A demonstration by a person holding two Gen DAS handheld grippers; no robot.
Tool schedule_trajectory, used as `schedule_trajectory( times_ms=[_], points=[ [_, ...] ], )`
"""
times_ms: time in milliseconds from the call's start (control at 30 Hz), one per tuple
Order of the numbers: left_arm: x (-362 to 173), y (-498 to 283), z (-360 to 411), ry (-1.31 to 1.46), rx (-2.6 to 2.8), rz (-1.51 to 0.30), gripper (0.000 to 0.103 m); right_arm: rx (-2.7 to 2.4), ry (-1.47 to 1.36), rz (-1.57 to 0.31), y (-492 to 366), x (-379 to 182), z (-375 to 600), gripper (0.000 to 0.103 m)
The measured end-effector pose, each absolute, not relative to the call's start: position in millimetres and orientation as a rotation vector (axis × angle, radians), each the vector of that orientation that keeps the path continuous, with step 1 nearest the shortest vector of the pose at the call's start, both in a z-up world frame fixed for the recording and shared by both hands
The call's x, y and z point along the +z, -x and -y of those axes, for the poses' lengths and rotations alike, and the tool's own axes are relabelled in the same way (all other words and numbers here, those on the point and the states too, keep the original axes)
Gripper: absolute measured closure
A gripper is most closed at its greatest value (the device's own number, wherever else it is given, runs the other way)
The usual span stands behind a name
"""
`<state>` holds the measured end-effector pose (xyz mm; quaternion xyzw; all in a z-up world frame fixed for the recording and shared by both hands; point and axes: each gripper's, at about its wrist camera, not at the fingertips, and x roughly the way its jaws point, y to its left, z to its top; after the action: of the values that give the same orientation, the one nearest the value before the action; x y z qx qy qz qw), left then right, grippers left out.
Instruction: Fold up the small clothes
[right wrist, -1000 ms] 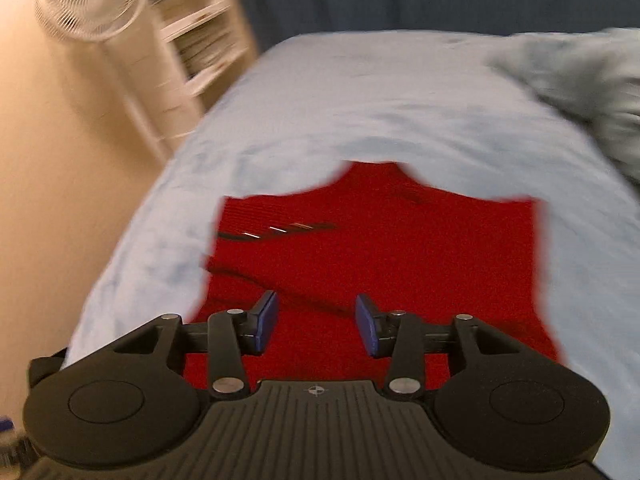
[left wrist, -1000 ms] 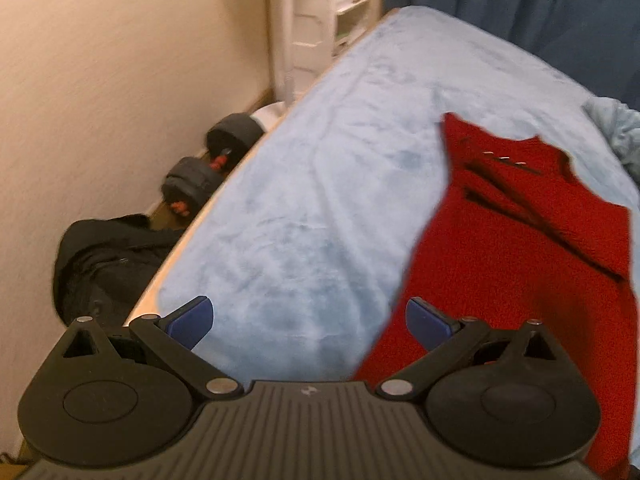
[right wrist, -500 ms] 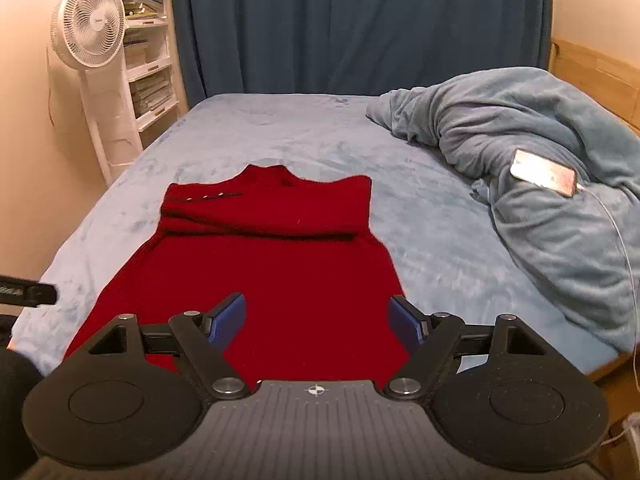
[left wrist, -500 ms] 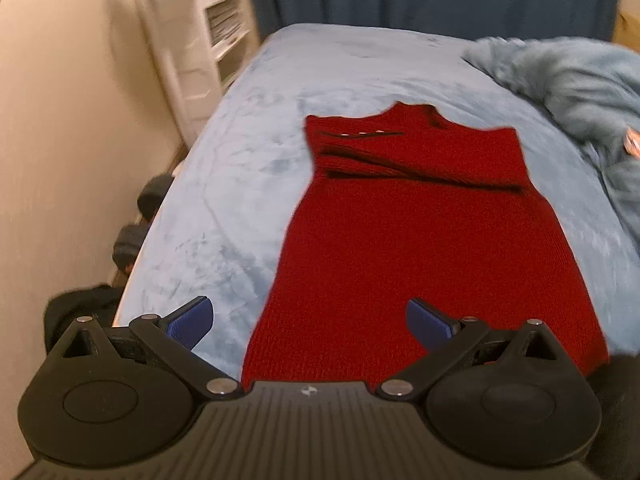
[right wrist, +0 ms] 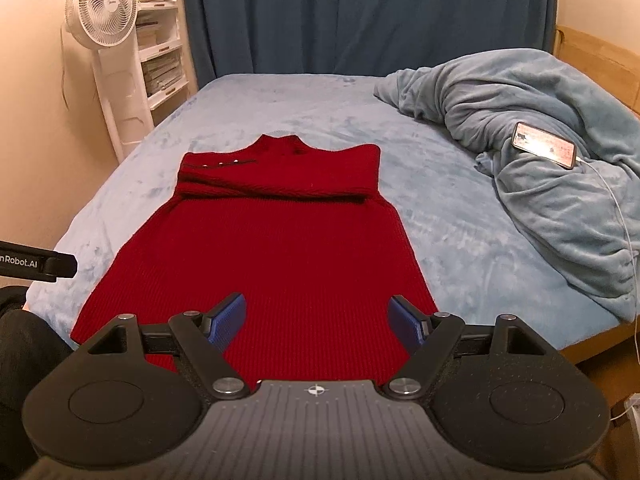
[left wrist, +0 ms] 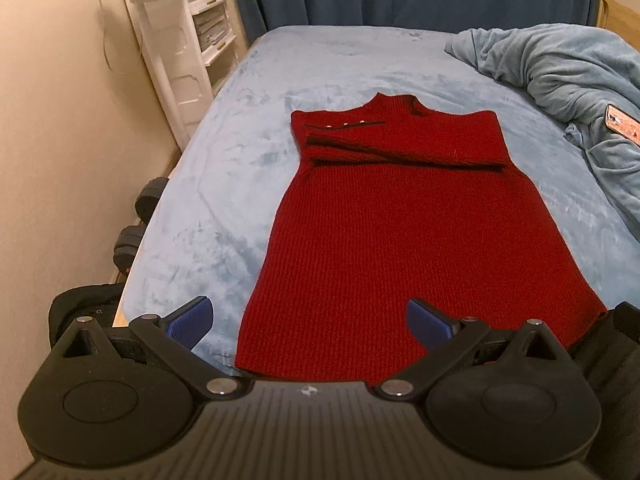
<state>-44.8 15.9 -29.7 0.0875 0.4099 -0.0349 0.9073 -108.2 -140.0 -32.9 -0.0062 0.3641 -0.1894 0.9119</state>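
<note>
Left wrist view: a red knitted dress [left wrist: 404, 232] is seen lying flat on the light blue bed [left wrist: 224, 184], with its neck at the far end and its hem at the near end. The sleeves are folded across the chest, and small shiny buttons are seen near one shoulder. The left tool [left wrist: 310, 322] is held above the near edge of the bed with its blue pads spread wide, and nothing is held between them. One blue pad [left wrist: 190, 320] is seen over the bare bed and the other over the dress hem. Black dumbbells [left wrist: 138, 220] are seen on the floor beside the bed, and a black bag [left wrist: 86, 304] lies near them. In the right wrist view, the right tool [right wrist: 316, 322] is also held wide apart over the hem of the dress [right wrist: 276, 256], and nothing is gripped by it. A crumpled blue blanket [right wrist: 552, 184] is piled on the right side of the bed [right wrist: 452, 232], well apart from the dress. A phone [right wrist: 545, 145] with a lit screen rests on the blanket, and a white cable is plugged into it. A white fan [right wrist: 102, 10] and white shelves [right wrist: 160, 44] are seen by the wall, in front of a dark blue curtain [right wrist: 360, 16].
</note>
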Motion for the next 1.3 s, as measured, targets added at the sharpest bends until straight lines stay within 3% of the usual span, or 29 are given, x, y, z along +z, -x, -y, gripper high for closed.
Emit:
schedule_trajectory(
  times_ms=[833, 1067, 1300],
  points=[
    [-83, -39, -22, -0.219, -0.029, -0.996, 0.000, -0.396, -0.003, -0.919, 41, -72, 173, 0.023],
    [-105, -66, -20, -0.262, -0.024, -1.026, 0.000, -0.404, -0.085, -0.946, 21, -89, 214, 0.022],
    [-167, -116, -31, -0.323, -0.210, -0.999, 0.000, -0.499, -0.149, -0.976, -18, -137, 302, 0.019]
  ],
)
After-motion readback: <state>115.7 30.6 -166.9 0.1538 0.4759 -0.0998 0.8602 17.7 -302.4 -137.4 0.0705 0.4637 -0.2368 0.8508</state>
